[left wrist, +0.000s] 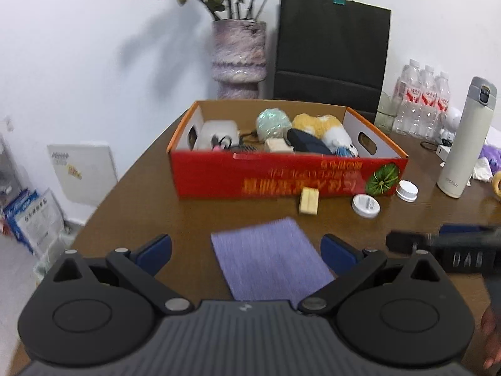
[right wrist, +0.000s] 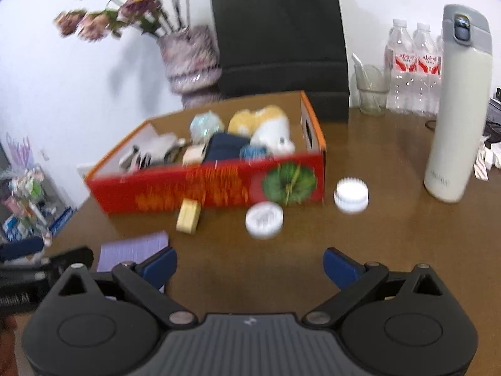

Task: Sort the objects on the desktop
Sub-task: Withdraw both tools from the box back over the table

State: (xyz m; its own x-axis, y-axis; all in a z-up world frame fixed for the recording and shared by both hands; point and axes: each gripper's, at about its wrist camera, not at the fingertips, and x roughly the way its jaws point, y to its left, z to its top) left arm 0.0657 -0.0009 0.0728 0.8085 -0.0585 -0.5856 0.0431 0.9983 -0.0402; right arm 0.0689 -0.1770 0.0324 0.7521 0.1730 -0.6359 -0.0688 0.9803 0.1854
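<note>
Both the left gripper (left wrist: 247, 250) and right gripper (right wrist: 250, 264) gape wide, empty; 2 white lids (right wrist: 264, 220), 1 red box (right wrist: 206, 185).

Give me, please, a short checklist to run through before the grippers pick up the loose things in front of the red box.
1. Left gripper open, nothing held: ok.
2. Right gripper open, nothing held: ok.
3. Purple cloth between the left fingers: ok.
4. Yellow block and two white caps lie apart on the table: ok.
5. Red box has room left: cannot tell.
6. Views sharp enough to aim: not ok, blurred.
</note>
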